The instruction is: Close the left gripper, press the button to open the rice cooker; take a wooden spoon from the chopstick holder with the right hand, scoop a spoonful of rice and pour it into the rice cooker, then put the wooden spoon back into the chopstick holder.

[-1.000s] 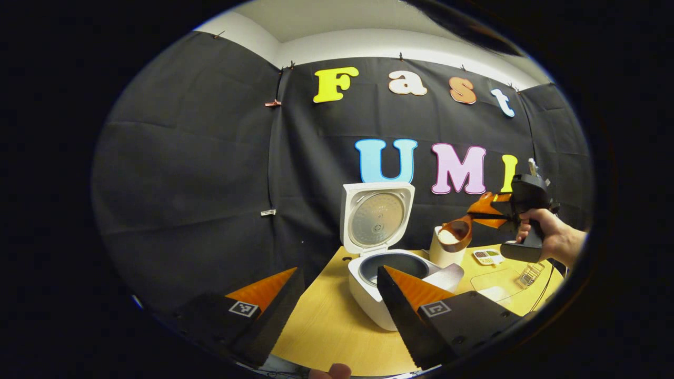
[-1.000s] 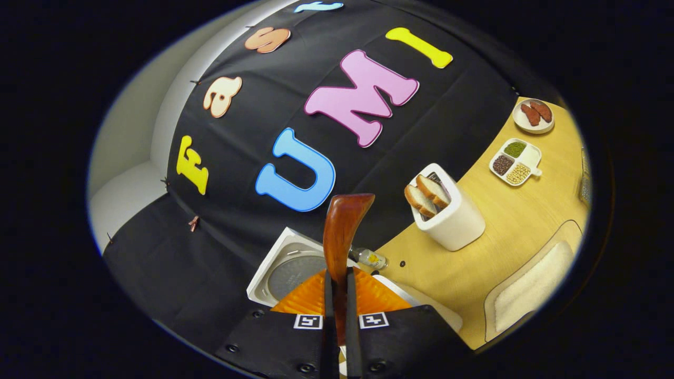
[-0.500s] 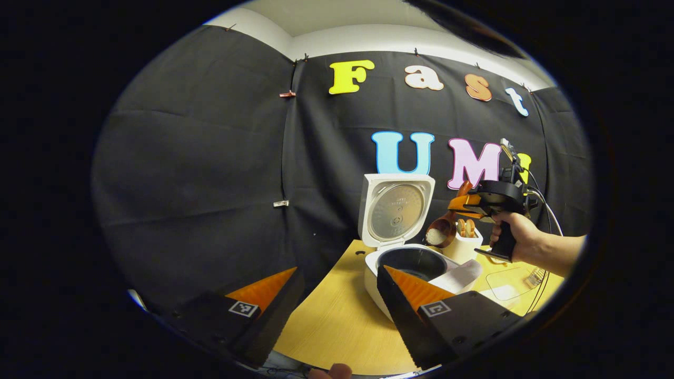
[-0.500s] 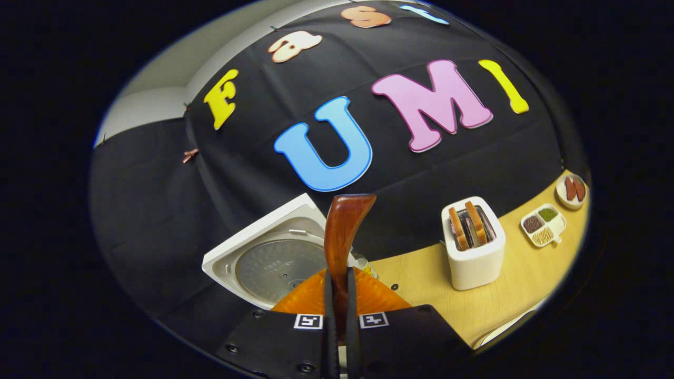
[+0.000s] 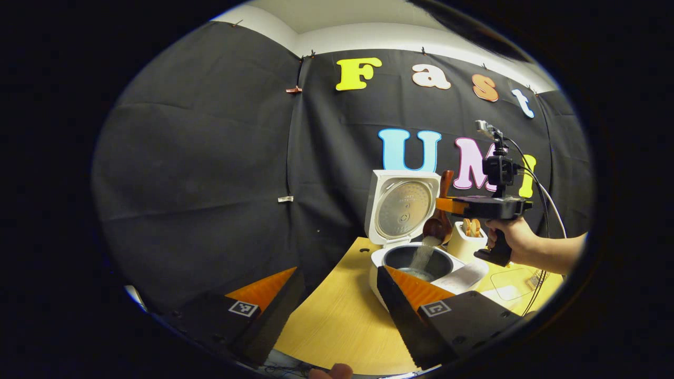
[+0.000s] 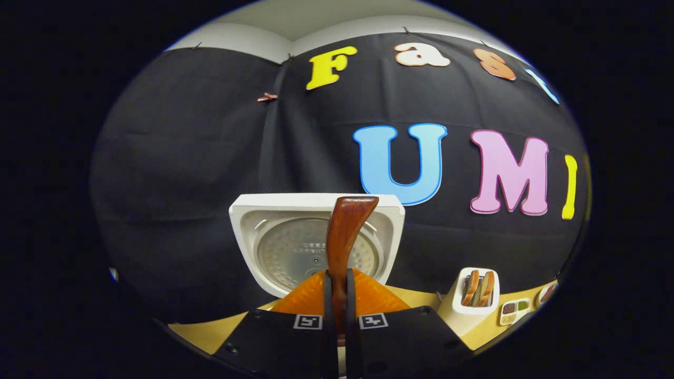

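Note:
The white rice cooker [image 5: 405, 263] stands on the wooden table with its lid [image 5: 403, 208] upright and its dark inner pot showing. Above the pot, the wooden spoon [image 5: 438, 223] is tipped bowl-down and white rice [image 5: 423, 255] streams from it into the pot. A hand holds the right gripper [image 5: 447, 204], which is shut on the spoon's handle. In the right gripper view the handle [image 6: 345, 237] rises from between the right gripper [image 6: 337, 287] fingers, in front of the raised lid [image 6: 316, 247]. My left gripper [image 5: 337, 284] hangs open near the table's front edge, holding nothing.
A white toaster [image 5: 467, 239] with bread slices stands behind the cooker, and appears again as the toaster [image 6: 474, 300] at the right. A divided dish [image 6: 515, 310] of grains lies beside it. A clear tray [image 5: 508, 276] and a cable lie on the table [image 5: 337, 326] to the right.
The right gripper carried the spoon left over the cooker and rolled it bowl-down; rice now pours into the pot. The left gripper stayed open, its view drifting slightly left.

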Demonstrator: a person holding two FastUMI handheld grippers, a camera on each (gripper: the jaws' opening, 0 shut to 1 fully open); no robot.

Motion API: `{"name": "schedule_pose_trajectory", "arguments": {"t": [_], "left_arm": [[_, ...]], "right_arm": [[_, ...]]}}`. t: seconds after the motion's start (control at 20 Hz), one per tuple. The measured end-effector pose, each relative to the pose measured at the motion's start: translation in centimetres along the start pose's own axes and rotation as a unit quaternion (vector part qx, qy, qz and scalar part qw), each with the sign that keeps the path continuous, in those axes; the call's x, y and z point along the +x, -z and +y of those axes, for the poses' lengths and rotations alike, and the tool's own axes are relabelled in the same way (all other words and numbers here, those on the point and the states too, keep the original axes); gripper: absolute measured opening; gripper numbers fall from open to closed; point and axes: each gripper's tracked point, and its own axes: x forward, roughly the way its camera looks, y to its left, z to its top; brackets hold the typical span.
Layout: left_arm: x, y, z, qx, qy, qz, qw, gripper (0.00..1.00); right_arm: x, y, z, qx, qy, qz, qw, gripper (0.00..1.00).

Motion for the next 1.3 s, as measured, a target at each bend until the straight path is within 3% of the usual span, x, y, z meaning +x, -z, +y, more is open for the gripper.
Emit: {"name": "schedule_pose_trajectory", "arguments": {"t": [0.2, 0.45, 0.65, 0.8, 0.95, 1.1, 1.3], "left_arm": [[-1.2, -0.1, 0.1, -0.007, 0.001, -0.004, 1.000, 0.96], [-2.5, -0.1, 0.0, -0.013, 0.001, -0.009, 1.000, 0.96], [-3.1, 0.0, -0.3, -0.016, 0.003, -0.009, 1.000, 0.96], [-3.7, 0.0, -0.5, -0.009, 0.003, -0.011, 1.000, 0.96], [-4.2, -0.3, -0.9, 0.001, 0.002, -0.014, 1.000, 0.96], [-4.7, -0.6, -1.5, 0.006, 0.007, -0.017, 1.000, 0.96], [-4.8, -1.0, -2.3, 0.010, 0.014, -0.020, 1.000, 0.96]], "right_arm": [[-0.6, 0.4, 2.0, -0.099, -0.025, -0.001, 0.995, 0.10], [-2.4, -0.2, 4.5, -0.220, -0.060, -0.025, 0.973, 0.10], [-3.5, 0.5, 5.6, -0.253, -0.079, -0.023, 0.964, 0.10], [-3.5, 0.6, 4.5, -0.187, -0.067, -0.006, 0.980, 0.10], [-3.3, -0.3, 2.5, -0.055, -0.040, 0.003, 0.998, 0.10], [-4.1, -1.7, -0.5, 0.056, -0.020, 0.001, 0.998, 0.10], [-7.0, -4.5, -4.1, 0.149, 0.003, -0.030, 0.988, 0.10]]}}
